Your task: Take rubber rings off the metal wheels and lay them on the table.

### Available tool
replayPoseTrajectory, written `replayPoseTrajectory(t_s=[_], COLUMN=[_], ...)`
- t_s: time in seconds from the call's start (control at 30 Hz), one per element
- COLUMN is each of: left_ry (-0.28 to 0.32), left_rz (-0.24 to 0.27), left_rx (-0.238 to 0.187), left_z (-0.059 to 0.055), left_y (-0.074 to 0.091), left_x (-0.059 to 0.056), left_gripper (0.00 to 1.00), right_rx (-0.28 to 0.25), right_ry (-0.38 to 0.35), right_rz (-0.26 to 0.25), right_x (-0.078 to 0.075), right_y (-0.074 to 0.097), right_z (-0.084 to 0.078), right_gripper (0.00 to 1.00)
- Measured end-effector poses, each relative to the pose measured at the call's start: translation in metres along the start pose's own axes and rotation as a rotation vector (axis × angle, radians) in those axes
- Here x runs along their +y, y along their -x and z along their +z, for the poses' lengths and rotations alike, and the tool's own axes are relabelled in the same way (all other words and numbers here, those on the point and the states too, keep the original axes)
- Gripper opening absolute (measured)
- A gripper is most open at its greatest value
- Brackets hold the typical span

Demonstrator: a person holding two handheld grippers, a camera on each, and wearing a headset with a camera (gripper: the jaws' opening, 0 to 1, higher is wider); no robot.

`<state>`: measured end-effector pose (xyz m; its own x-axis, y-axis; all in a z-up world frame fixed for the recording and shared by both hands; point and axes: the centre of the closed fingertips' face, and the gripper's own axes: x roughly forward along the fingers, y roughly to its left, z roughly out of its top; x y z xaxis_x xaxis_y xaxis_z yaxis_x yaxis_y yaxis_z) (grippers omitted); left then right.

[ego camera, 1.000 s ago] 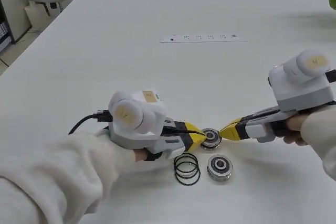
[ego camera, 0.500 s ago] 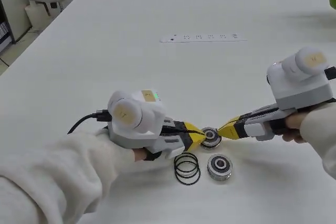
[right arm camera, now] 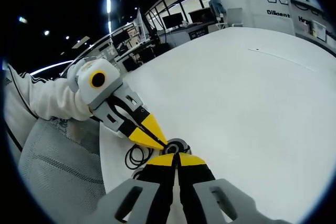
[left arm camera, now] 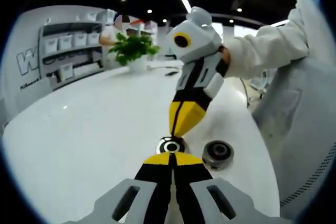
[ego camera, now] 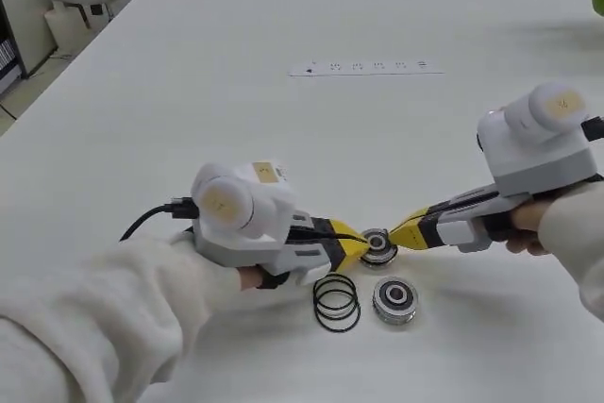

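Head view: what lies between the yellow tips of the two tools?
A metal wheel sits between the left tool and the right tool; the left gripper view shows it too.

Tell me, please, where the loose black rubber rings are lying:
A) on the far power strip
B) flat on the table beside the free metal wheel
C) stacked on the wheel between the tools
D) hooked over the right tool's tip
B: the rubber rings lie flat on the table, next to the free metal wheel and just in front of the left tool.
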<state>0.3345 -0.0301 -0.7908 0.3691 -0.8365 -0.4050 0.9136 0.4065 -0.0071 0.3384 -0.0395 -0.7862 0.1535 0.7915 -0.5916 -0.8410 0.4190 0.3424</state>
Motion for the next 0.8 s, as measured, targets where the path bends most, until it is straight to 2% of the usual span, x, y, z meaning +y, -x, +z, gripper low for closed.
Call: replayPoseTrajectory(t_s=[0.47, 0.5, 0.53, 0.63, 0.73, 0.8], left_ry=[0.005, 0.005, 0.005, 0.011, 0.012, 0.016], left_rz=[-0.005, -0.003, -0.004, -0.003, 0.0, 0.002], left_rx=[-0.003, -0.001, -0.002, -0.004, -0.007, -0.012], left_z=[0.001, 0.0, 0.001, 0.001, 0.001, 0.001], left_y=[-0.001, -0.001, -0.001, -0.001, -0.001, -0.001], left_x=[-0.001, -0.001, -0.001, -0.001, -0.001, -0.001], left_gripper=[0.01, 0.01, 0.01, 0.01, 0.01, 0.02], right_rx=[-0.006, -0.021, -0.073, -0.073, -0.071, -0.05], right_ry=[0.014, 0.008, -0.008, 0.029, 0.002, 0.001], right_rz=[0.031, 0.062, 0.091, 0.031, 0.041, 0.021], right_x=[0.009, 0.014, 0.02, 0.011, 0.01, 0.006], right_y=[-0.002, -0.002, -0.002, 0.002, 0.002, 0.001], right_z=[0.003, 0.005, 0.015, 0.021, 0.017, 0.011], right_gripper=[0.0, 0.0, 0.0, 0.0, 0.0, 0.0])
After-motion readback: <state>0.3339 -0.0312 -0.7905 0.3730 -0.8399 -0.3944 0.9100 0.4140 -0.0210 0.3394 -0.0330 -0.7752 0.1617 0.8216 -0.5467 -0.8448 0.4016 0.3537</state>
